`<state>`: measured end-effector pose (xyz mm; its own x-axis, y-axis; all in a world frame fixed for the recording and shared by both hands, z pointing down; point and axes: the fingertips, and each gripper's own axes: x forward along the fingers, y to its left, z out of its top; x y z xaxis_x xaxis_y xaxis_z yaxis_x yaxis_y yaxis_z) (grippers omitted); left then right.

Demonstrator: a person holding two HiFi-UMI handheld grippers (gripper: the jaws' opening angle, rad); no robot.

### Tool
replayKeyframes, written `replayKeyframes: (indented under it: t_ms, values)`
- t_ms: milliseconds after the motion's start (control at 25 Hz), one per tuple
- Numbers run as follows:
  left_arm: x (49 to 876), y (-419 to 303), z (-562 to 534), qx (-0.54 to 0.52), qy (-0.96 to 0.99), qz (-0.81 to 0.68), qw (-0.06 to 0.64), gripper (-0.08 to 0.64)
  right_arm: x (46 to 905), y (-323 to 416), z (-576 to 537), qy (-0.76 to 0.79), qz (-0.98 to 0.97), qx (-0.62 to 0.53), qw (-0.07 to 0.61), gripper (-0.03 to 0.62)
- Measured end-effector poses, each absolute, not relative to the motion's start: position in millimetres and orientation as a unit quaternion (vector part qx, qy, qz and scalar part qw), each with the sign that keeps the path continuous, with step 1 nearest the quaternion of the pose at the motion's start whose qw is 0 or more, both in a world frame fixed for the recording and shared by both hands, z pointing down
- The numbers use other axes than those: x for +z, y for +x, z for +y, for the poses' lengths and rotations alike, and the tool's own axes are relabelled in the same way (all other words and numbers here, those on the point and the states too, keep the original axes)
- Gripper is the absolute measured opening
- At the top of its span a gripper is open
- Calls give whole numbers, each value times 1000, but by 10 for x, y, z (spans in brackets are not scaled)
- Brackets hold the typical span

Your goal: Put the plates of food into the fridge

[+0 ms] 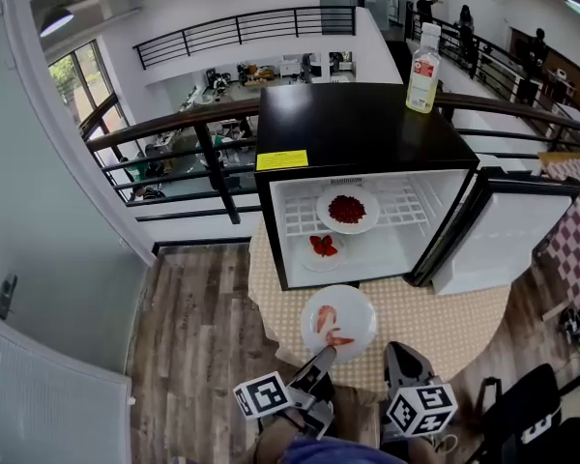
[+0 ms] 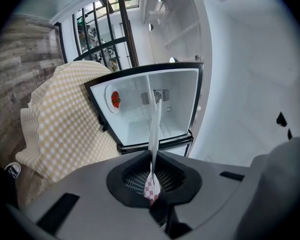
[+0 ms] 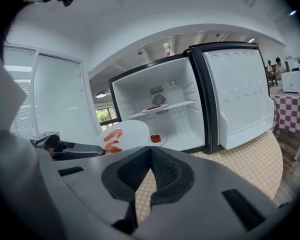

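Gripping the near rim of the shrimp plate (image 1: 353, 312), your left gripper (image 1: 327, 353) is clamped tight on it, over the checked tablecloth (image 1: 435, 317) between the open fridge (image 1: 358, 124) and the table's near edge. Your right gripper (image 1: 398, 351) is closed on nothing. 2 plates are inside: the shelf plate (image 1: 347, 209) and the lower plate (image 1: 322, 249). A plank floor (image 1: 193, 317) and a black railing (image 1: 193, 129) surround you. The print on the yellow label (image 1: 282, 159) and the bottle (image 1: 424, 69) is too small to read.
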<state>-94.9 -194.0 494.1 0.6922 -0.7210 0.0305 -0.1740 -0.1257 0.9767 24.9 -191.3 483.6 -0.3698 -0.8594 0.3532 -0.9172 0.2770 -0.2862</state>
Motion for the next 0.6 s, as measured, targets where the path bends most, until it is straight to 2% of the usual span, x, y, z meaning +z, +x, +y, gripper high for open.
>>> replayKeyframes:
  t_ms: [600]
  values:
    - [5264, -830, -2413, -202, 700, -300, 616, 26, 4967, 357, -2274, 582, -772, 237, 91, 15]
